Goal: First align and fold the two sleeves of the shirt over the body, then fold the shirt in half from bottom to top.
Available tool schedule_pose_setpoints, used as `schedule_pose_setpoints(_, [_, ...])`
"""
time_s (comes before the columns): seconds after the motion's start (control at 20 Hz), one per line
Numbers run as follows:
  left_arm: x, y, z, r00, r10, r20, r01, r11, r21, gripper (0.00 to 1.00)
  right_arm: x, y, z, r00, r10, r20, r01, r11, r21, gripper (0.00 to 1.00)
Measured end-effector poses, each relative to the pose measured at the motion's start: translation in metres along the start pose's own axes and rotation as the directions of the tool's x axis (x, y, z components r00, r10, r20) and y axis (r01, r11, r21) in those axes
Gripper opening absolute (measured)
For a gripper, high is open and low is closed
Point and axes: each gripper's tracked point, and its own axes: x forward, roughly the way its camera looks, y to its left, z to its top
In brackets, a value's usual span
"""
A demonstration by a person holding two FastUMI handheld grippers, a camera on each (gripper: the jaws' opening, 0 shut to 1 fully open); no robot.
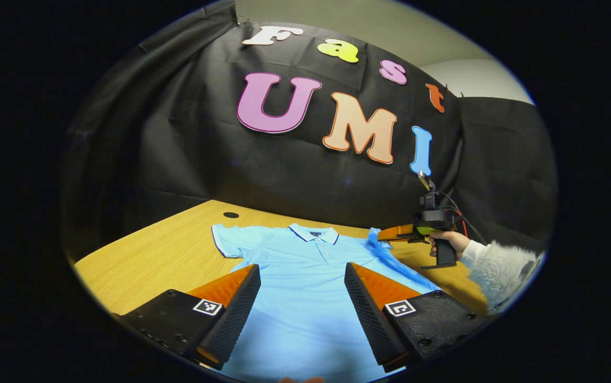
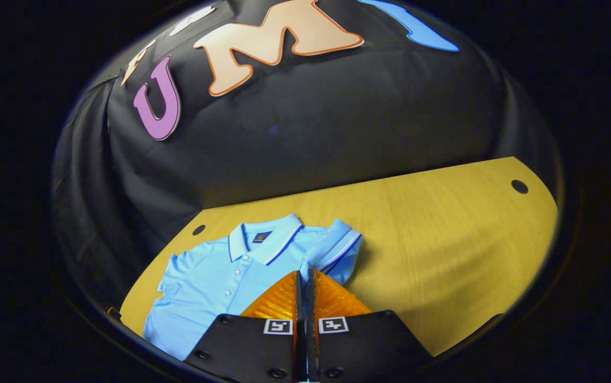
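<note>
The shirt (image 1: pixel 295 287) lies on the table (image 1: pixel 167 255) — booth wall behind, right tool (image 1: pixel 390 233) over one sleeve (image 1: pixel 385 255).

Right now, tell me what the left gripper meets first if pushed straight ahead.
Likely the light blue polo shirt lying on the wooden table: the left gripper points over its body, jaws open; depth unclear.

Matt knit cloth shirt (image 1: pixel 305 287) on a smooth wood-grain table (image 2: pixel 444 239).

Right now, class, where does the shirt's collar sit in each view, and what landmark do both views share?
Left gripper view: the collar sits just above centre, at the far end of the shirt.
Right gripper view: the collar lies lower left of centre, above the right claw.
Shared landmark: the button placket.
</note>
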Motion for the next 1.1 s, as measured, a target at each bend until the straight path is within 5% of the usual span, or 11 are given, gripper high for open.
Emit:
schedule_pose_setpoints(0.3, [0.003, 0.005, -0.003, 1.0, 0.008, -0.01, -0.008, 1.0, -0.007, 0.95, 0.018, 0.046, -0.032, 0.992, 0.1, -0.075, -0.096, 0.994, 0.057, 0.04])
schedule_pose_setpoints(0.4, [0.005, 0.004, -0.003, 1.0, 0.007, -0.012, -0.007, 1.0, -0.011, 0.95, 0.018, 0.055, -0.041, 0.985, 0.127, -0.115, -0.115, 0.987, 0.109, 0.18])
schedule_pose_setpoints(0.5, [0.005, 0.004, -0.005, 1.0, 0.005, -0.017, -0.005, 1.0, -0.014, 0.94, 0.019, 0.068, -0.043, 0.976, 0.179, -0.125, -0.159, 0.975, 0.158, 0.16])
schedule_pose_setpoints(0.65, [0.004, 0.005, -0.004, 1.0, 0.004, -0.015, -0.004, 1.0, -0.009, 0.95, 0.012, 0.074, -0.047, 0.975, 0.182, -0.128, -0.168, 0.979, 0.113, 0.57])
schedule_pose_setpoints(0.7, [0.005, 0.005, -0.004, 1.0, 0.006, -0.016, -0.006, 1.0, -0.009, 0.95, 0.006, 0.076, -0.045, 0.976, 0.183, -0.117, -0.174, 0.982, 0.079, 0.85])
schedule_pose_setpoints(0.8, [0.005, 0.01, -0.004, 1.0, 0.014, -0.017, -0.014, 1.0, -0.009, 0.95, -0.011, 0.083, -0.041, 0.979, 0.189, -0.083, -0.188, 0.982, 0.017, 0.97])
schedule_pose_setpoints(1.1, [0.007, 0.027, -0.005, 0.998, 0.054, -0.038, -0.052, 0.998, 0.034, 0.95, -0.093, 0.06, -0.043, 0.989, 0.146, 0.01, -0.142, 0.977, -0.157, 0.97])
